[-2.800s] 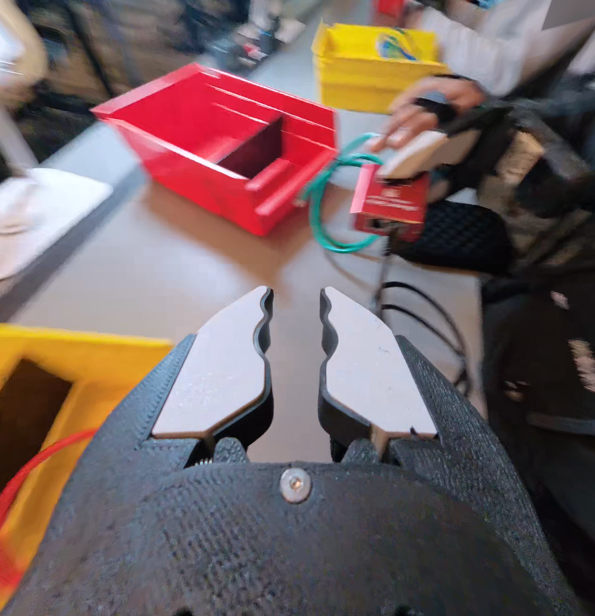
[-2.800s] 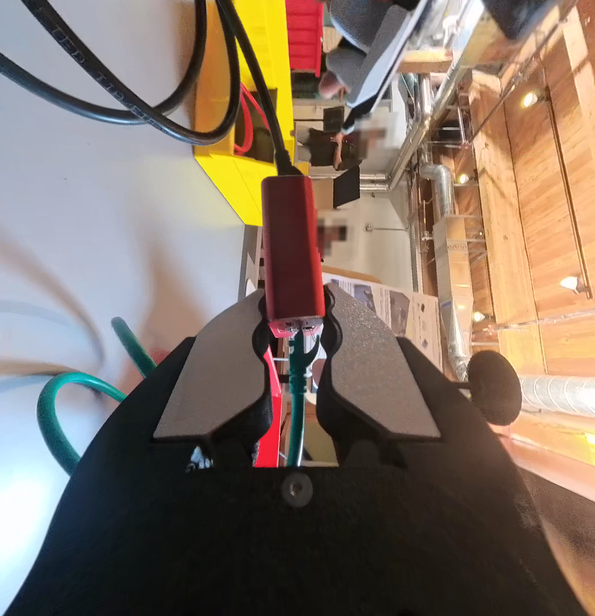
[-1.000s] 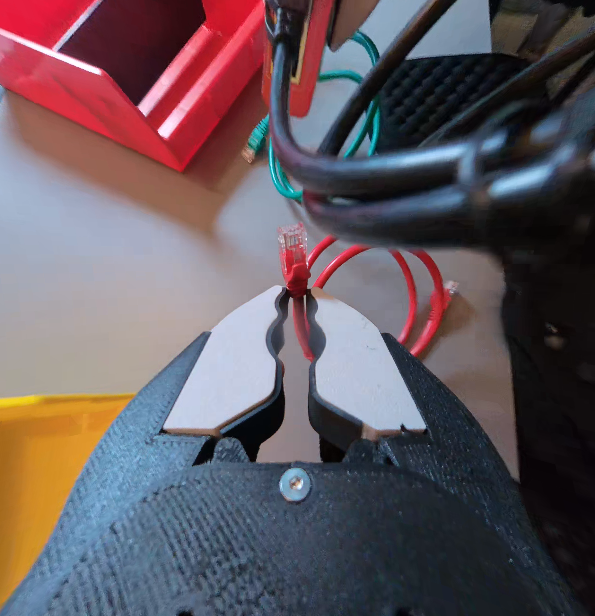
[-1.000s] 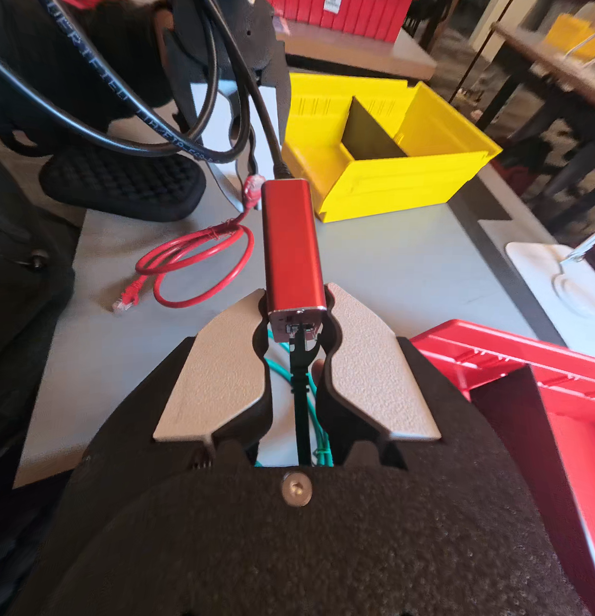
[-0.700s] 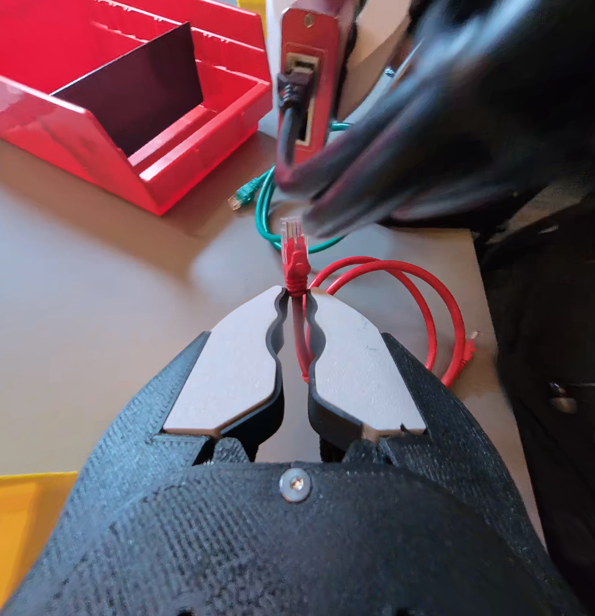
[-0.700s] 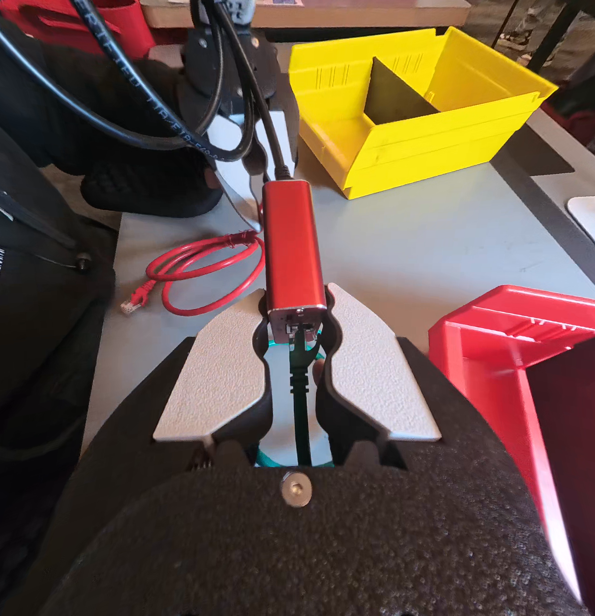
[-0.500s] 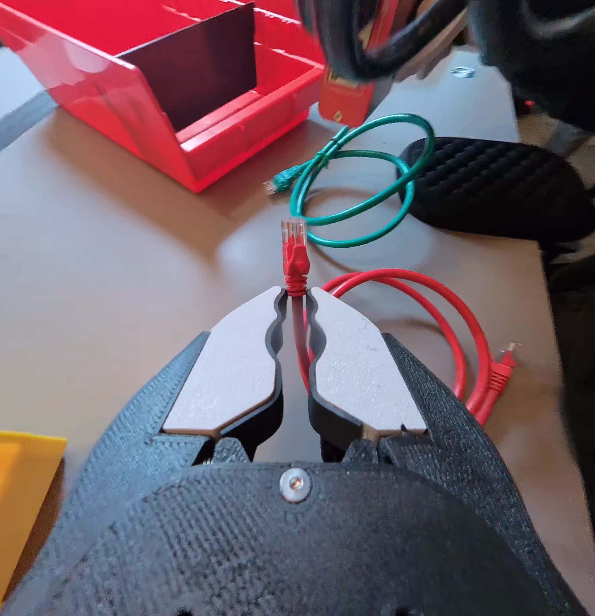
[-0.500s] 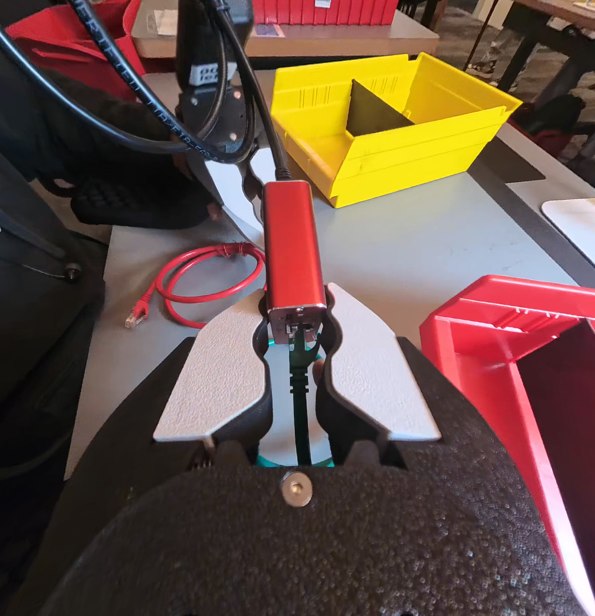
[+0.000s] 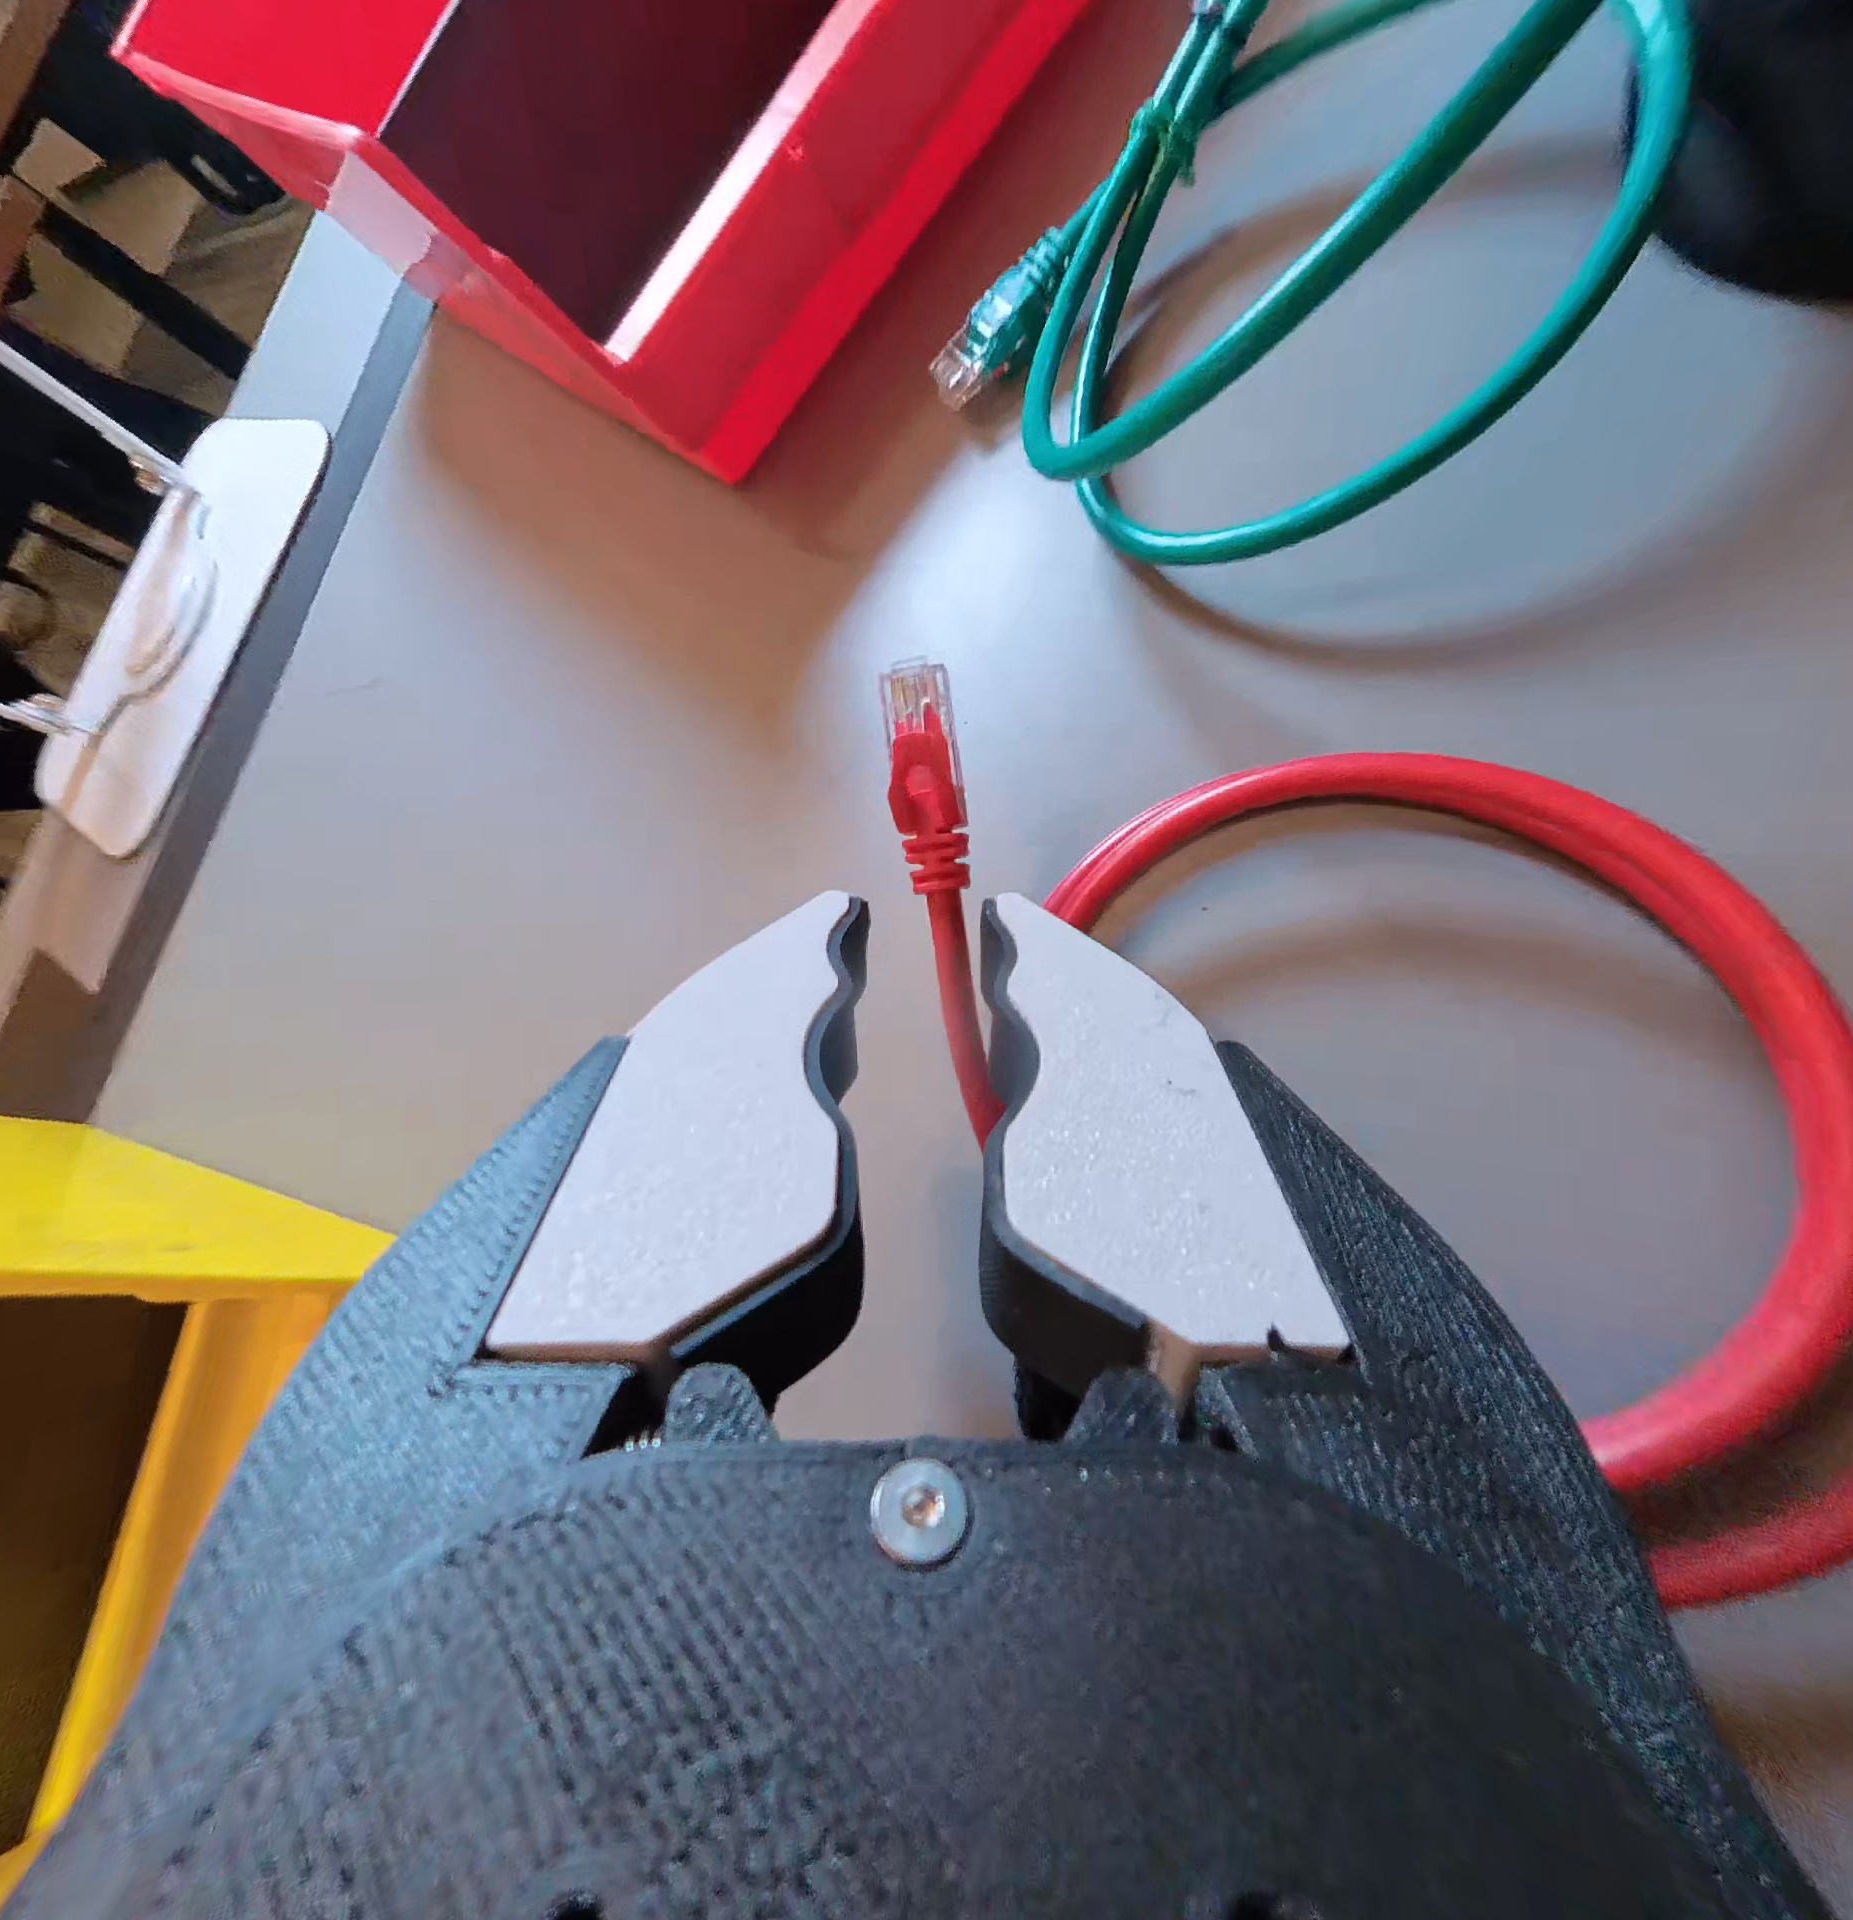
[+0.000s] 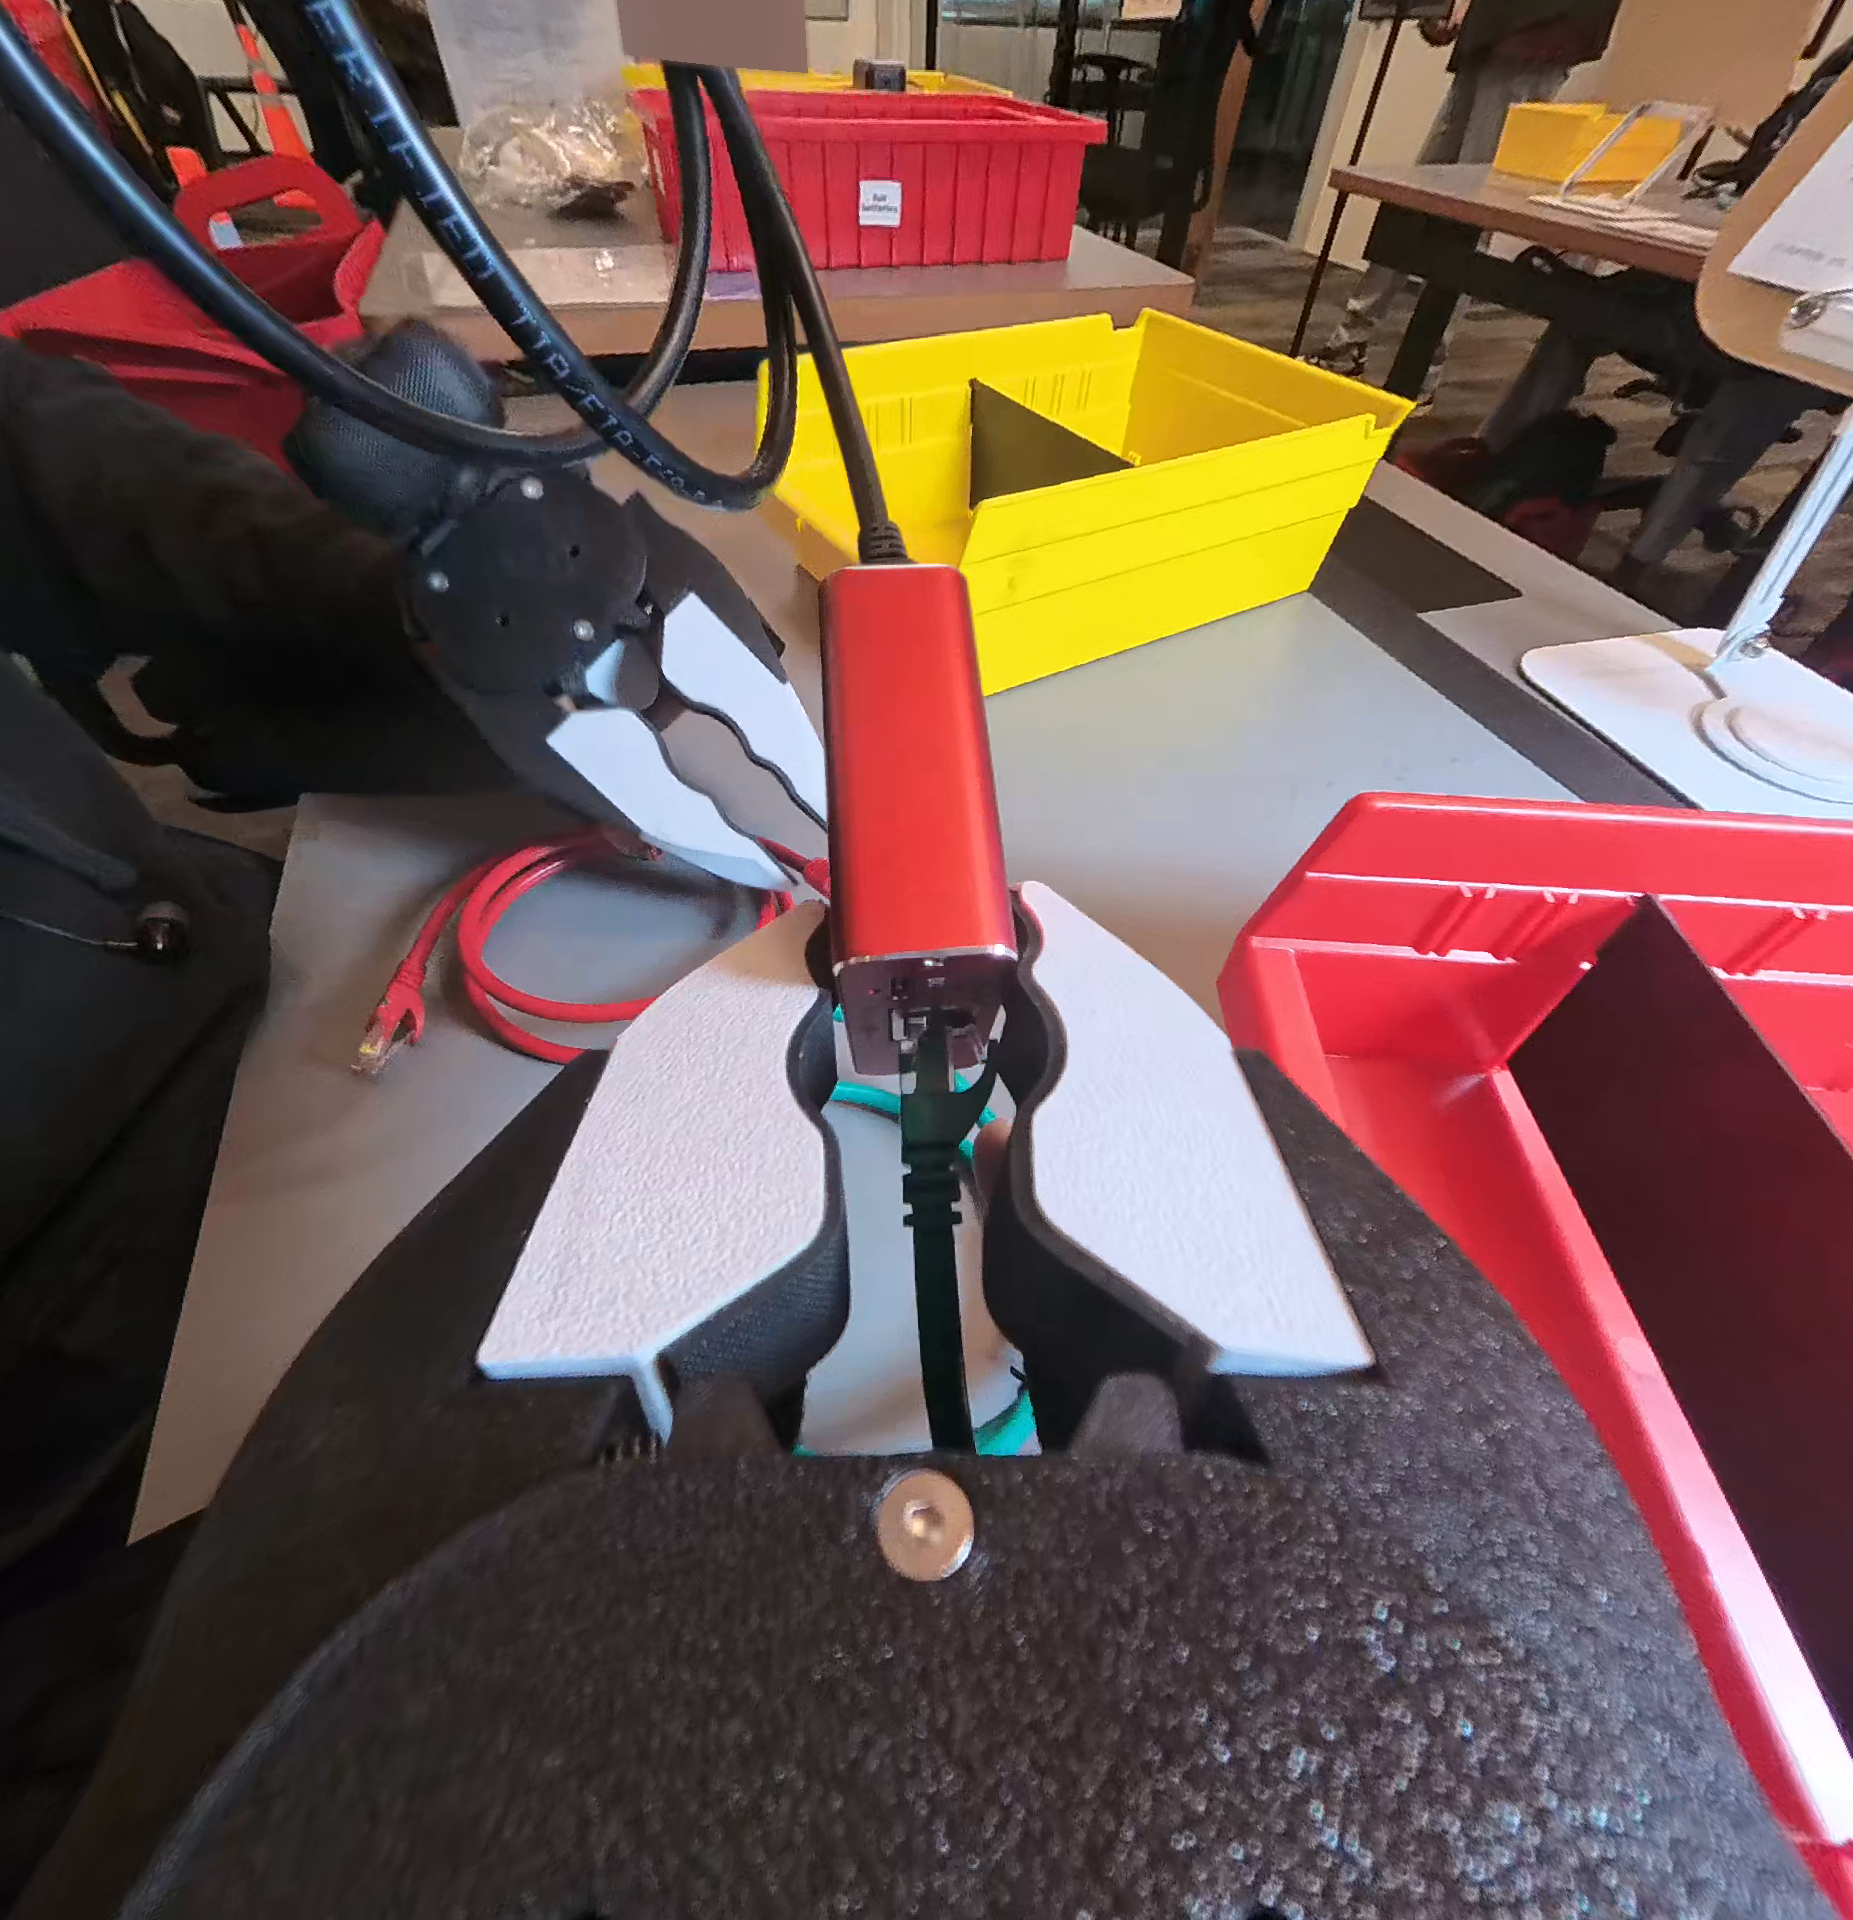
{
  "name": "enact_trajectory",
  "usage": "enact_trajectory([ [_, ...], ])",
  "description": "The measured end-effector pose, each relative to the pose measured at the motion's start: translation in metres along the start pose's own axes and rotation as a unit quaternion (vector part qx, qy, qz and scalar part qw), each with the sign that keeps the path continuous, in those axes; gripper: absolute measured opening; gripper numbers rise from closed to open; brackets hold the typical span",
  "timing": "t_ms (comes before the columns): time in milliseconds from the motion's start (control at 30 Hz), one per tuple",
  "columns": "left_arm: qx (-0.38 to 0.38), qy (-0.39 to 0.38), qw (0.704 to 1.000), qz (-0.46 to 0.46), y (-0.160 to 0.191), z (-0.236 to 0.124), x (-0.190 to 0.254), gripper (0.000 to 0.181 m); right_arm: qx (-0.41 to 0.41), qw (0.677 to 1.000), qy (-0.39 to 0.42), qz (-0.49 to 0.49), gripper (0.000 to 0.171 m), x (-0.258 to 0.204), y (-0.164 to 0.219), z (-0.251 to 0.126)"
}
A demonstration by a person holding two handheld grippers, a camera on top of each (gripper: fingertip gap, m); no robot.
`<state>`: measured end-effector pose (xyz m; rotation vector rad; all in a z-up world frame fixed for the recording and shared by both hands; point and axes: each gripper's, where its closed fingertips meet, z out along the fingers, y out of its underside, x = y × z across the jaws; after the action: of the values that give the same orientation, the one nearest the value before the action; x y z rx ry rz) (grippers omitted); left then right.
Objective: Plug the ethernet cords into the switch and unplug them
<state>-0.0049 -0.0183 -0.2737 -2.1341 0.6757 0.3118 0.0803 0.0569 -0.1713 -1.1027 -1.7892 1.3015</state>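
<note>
My left gripper (image 9: 922, 914) is open just above the table. The red ethernet cord (image 9: 1524, 800) runs loosely between its fingers, with the plug (image 9: 920, 743) lying ahead of the tips. My right gripper (image 10: 922, 935) is shut on the end of a red switch (image 10: 906, 769), held above the table. A green cord (image 10: 932, 1143) is plugged into the switch's near end and a black cable (image 10: 797, 312) into its far end. The green cord's loop (image 9: 1317, 520) lies on the table with its free plug (image 9: 989, 332). The left gripper shows in the right wrist view (image 10: 735, 821) over the red cord (image 10: 506, 935).
A red bin (image 9: 631, 156) stands ahead of the left gripper and a yellow bin (image 9: 122, 1226) at its near left. In the right wrist view the yellow bin (image 10: 1161, 540) is behind the switch and the red bin (image 10: 1421, 935) is at the right. A white stand base (image 10: 1680, 707) sits far right. One gripper's finger ends stand about 15 centimetres off the other's.
My left gripper has dropped toward the table and opened, letting go of the red cord's plug. My right gripper still holds the switch, tilted slightly differently.
</note>
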Motion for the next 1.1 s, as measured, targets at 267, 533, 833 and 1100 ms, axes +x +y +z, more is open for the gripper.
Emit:
enact_trajectory([
  [267, -0.041, -0.060, 0.994, 0.084, 0.001, 0.012, -0.004, 0.012, 0.027, 1.000, 0.011, 0.005, 0.027, 0.006, 0.001, -0.007],
  [533, -0.095, -0.001, 0.995, 0.011, 0.020, 0.025, -0.010, 0.010, 0.045, 0.999, 0.014, 0.003, 0.027, 0.006, -0.002, -0.011],
  [833, -0.011, 0.192, 0.968, -0.162, 0.008, -0.006, 0.000, 0.008, 0.035, 0.999, 0.020, -0.003, 0.027, 0.007, 0.001, -0.014],
  [1100, 0.104, 0.447, 0.838, -0.295, -0.029, -0.084, 0.005, 0.008, -0.008, 0.987, -0.025, -0.157, 0.027, -0.010, 0.004, -0.006],
])
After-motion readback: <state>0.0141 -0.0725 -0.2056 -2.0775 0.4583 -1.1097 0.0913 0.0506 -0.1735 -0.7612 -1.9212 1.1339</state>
